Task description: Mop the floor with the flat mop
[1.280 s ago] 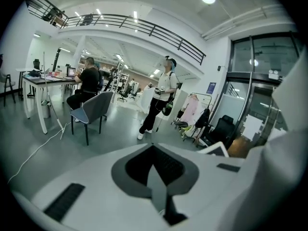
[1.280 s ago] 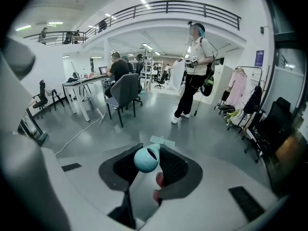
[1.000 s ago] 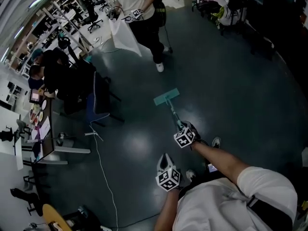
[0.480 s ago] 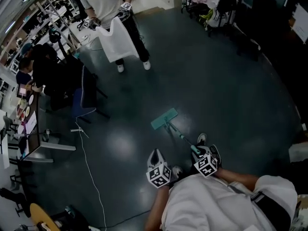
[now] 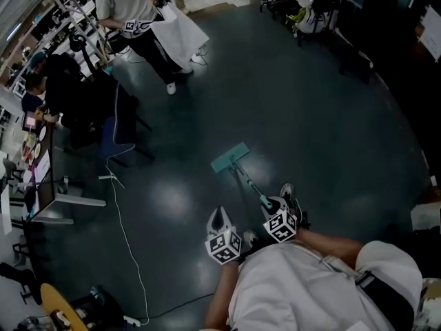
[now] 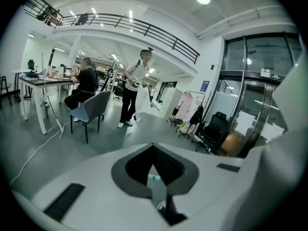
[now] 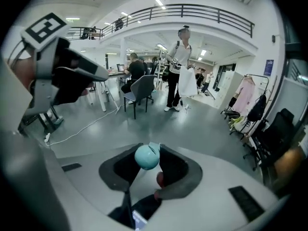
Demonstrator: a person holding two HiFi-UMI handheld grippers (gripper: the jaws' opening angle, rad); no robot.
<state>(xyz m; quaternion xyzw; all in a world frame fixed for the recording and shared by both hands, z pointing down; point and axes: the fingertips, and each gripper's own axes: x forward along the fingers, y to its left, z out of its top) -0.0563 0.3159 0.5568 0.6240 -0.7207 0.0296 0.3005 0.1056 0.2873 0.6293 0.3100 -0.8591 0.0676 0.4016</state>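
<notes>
Your right hand-held gripper is clamping the very top of the flat mop's handle. In the right gripper view the rounded teal end cap is sitting squarely between the jaws. The teal mop head is lying flat on the dark floor, ahead of your feet, and the handle is slanting back up to you.

Your left hand-held gripper is hovering just beside the right one, off the handle. Its jaws are drawn together with nothing in them.

Judging by the slim pole and thin pad, you're working with something light and stiff. The pole is probably smooth and round, so it is likely to twist in a one-point grip. Holding only the end cap is giving you reach, but I'd expect little downward pressure and a head that wants to swivel. A better hold, to my eye, is a second grip lower on the shaft. That means opening the left gripper and closing it on the pole below the right one, so the pad is pressing evenly.

The floor is looking glossy, so the pad should be gliding easily.

A white cable is trailing across the floor to your left, near a chair. A person holding a white cloth is standing well ahead of you. The mop is well apart from all three.
</notes>
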